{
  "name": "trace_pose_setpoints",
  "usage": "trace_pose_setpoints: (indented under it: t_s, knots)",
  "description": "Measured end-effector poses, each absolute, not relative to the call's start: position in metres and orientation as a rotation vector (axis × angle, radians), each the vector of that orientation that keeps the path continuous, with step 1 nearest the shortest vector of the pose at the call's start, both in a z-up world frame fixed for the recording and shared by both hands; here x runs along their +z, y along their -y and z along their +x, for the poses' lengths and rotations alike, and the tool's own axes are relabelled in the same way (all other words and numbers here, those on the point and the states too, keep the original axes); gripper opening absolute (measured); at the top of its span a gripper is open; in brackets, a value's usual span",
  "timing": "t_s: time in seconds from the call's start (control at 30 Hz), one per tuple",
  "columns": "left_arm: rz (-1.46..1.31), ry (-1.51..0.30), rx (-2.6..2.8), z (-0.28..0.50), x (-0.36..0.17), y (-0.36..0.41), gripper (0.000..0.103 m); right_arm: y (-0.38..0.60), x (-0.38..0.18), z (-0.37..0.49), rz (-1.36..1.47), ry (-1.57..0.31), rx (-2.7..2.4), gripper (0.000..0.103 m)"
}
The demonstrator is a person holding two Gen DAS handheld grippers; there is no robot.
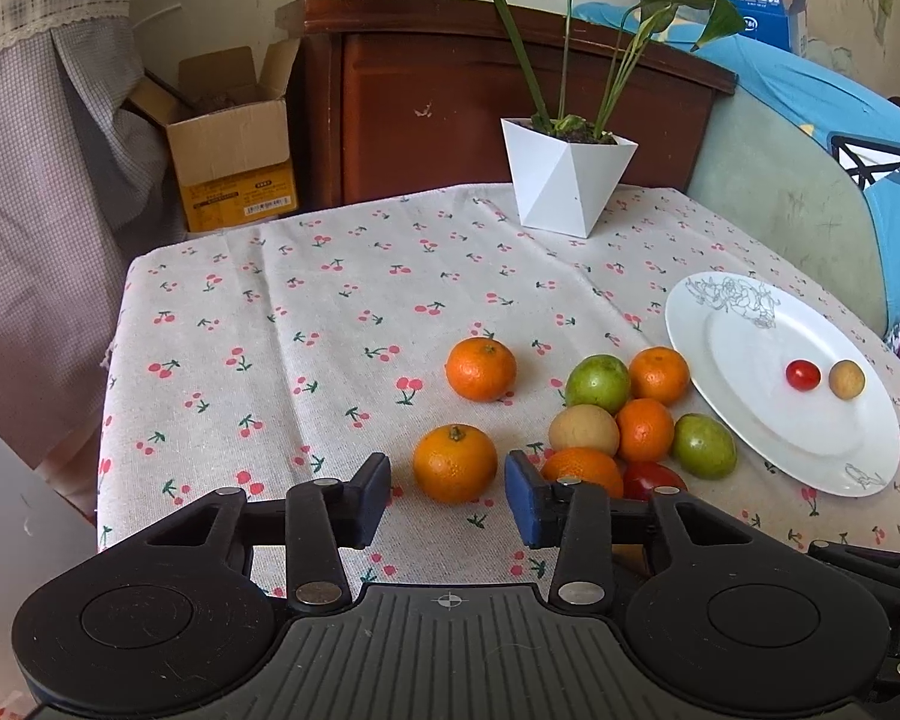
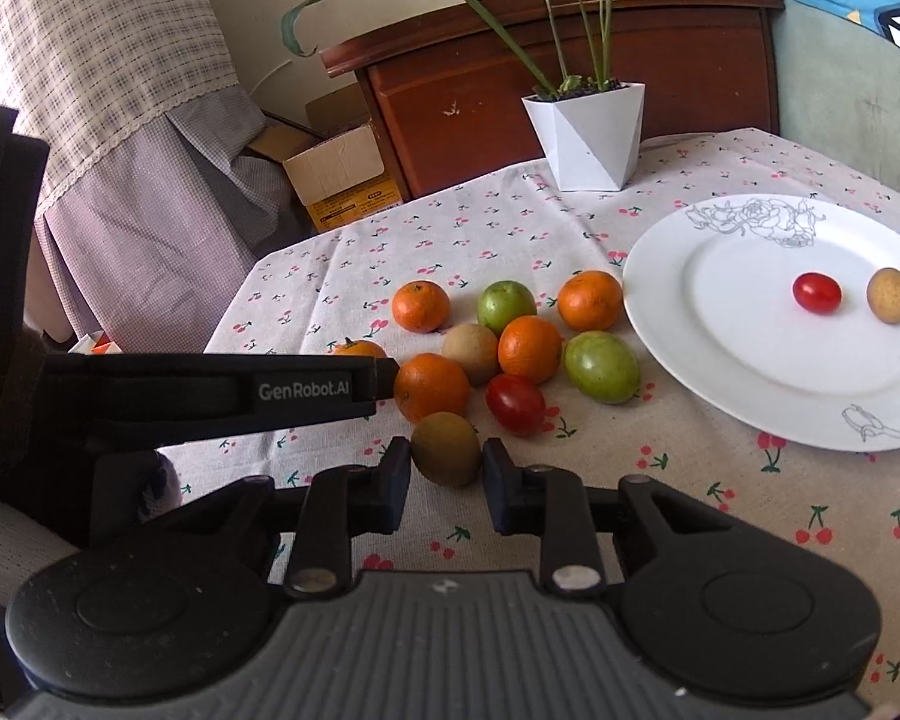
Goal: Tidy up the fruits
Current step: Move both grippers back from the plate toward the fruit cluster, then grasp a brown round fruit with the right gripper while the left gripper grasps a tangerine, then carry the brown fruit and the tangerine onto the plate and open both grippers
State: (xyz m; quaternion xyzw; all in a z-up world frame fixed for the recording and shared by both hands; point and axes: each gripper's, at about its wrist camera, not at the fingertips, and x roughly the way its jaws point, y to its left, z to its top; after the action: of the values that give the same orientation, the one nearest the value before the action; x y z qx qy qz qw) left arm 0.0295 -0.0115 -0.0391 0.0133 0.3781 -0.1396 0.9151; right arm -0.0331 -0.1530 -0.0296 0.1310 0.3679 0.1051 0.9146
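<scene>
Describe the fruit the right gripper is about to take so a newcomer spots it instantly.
Start at the white plate, then the fruit pile left of it. Nearest the camera lies a brownish-green fruit, between the right gripper fingers. It alone is dull olive-brown.

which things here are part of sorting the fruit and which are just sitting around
For the job: white plate, cherry tomato and tan fruit already on it, loose oranges, green fruits, brown fruit between the right claw fingers.

Just lying about: potted plant, cardboard box, wooden cabinet.
</scene>
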Motion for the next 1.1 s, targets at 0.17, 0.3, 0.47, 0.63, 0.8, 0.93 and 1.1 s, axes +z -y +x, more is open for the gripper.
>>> trace_pose_setpoints:
  t_s: [0.17, 0.3, 0.47, 0.63, 0.8, 0.93, 1.1]
  knots:
    - [0.046, -0.775, -0.29, 0.03, -0.042, 0.015, 0.038, 0.153, -0.029, -0.034, 0.266, -0.758, 0.216, 0.026]
    - [0.051, -0.768, -0.289, 0.031, -0.043, 0.016, 0.038, 0.153, -0.03, -0.034, 0.271, -0.759, 0.215, 0.026]
    - [0.061, -0.76, -0.294, 0.029, -0.042, 0.018, 0.028, 0.154, -0.029, -0.034, 0.278, -0.761, 0.213, 0.025]
    - [0.041, -0.76, -0.284, 0.028, -0.037, 0.016, 0.028, 0.163, -0.027, -0.034, 0.326, -0.759, 0.189, 0.025]
    - [0.022, -0.738, -0.281, 0.025, -0.029, 0.016, 0.028, 0.168, -0.02, -0.036, 0.348, -0.731, 0.176, 0.025]
    - [0.006, -0.725, -0.273, 0.024, -0.022, 0.016, 0.028, 0.172, -0.015, -0.036, 0.359, -0.713, 0.17, 0.025]
    - [-0.005, -0.709, -0.275, 0.021, -0.015, 0.021, 0.028, 0.181, -0.008, -0.037, 0.371, -0.686, 0.135, 0.025]
